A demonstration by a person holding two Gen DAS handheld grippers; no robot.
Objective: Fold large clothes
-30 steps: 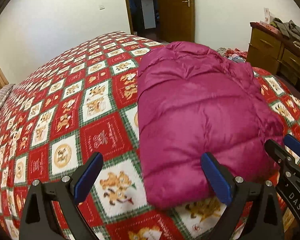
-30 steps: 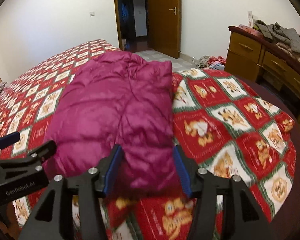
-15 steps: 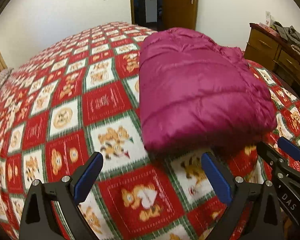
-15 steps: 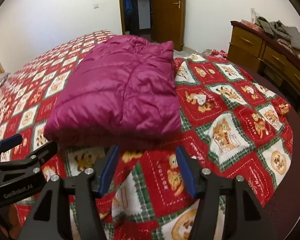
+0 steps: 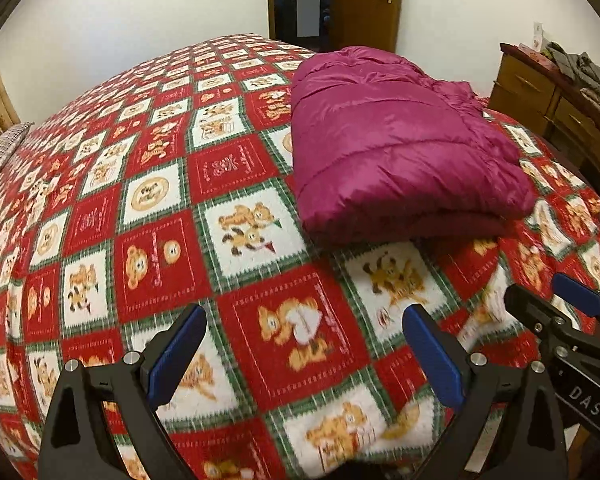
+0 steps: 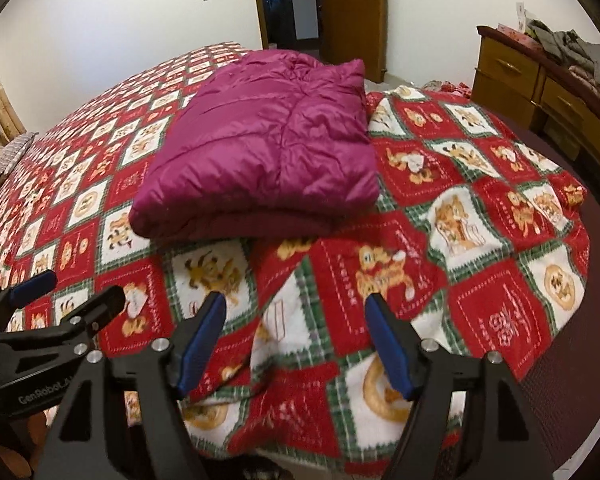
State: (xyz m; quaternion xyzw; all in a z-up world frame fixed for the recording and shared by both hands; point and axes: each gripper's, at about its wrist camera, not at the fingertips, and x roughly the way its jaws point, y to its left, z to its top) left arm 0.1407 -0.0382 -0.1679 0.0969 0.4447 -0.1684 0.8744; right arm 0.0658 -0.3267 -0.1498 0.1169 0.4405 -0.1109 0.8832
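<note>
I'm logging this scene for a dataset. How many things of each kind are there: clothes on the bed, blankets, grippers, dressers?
Jacket on the bed: 1
Blanket: 1
Grippers, left and right: 2
Dresser: 1
Total: 5

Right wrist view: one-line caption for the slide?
Folded magenta puffer jacket lying on the red patterned bedspread, with the open right gripper and left gripper empty in front of it.
</note>
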